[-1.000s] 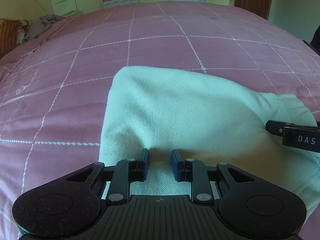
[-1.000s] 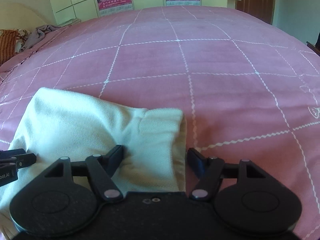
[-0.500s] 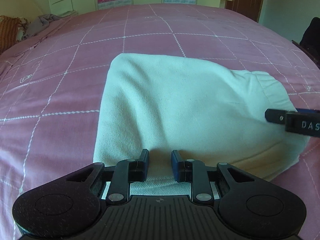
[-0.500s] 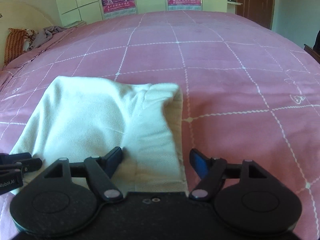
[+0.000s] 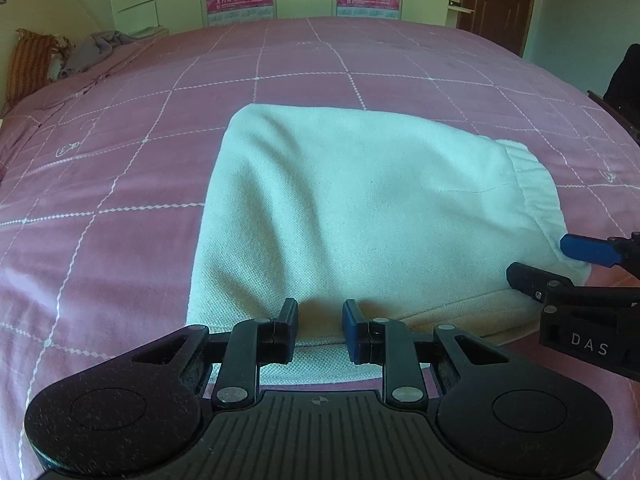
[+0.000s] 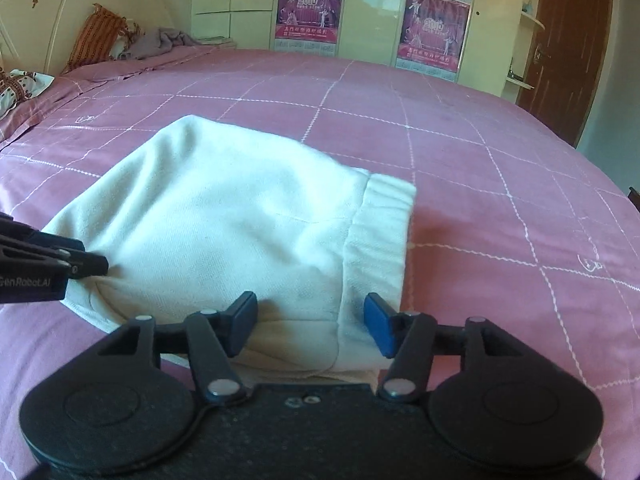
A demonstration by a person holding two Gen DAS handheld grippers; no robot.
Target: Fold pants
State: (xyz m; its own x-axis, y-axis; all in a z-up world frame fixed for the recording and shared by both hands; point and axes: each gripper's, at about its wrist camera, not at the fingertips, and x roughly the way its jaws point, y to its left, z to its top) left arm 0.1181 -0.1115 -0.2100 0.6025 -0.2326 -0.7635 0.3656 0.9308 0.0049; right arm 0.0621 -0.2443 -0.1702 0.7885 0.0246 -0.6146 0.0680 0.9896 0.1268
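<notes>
Nearest in the left wrist view, the left tool (image 5: 320, 322) is pinched on the near edge of the white pants (image 5: 360, 208), a small fold of cloth standing between its narrow jaws. In the right wrist view the right tool (image 6: 312, 320) is spread wide over the near edge by the waistband (image 6: 380, 240); its jaws are closing with cloth between them, the pads not yet pressing. The pants are seen folded into a compact stack on the pink bed (image 6: 500, 160). For a clean fold, all layers should be caught at both corners and both edges carried evenly, so that the stack is not skewed.
</notes>
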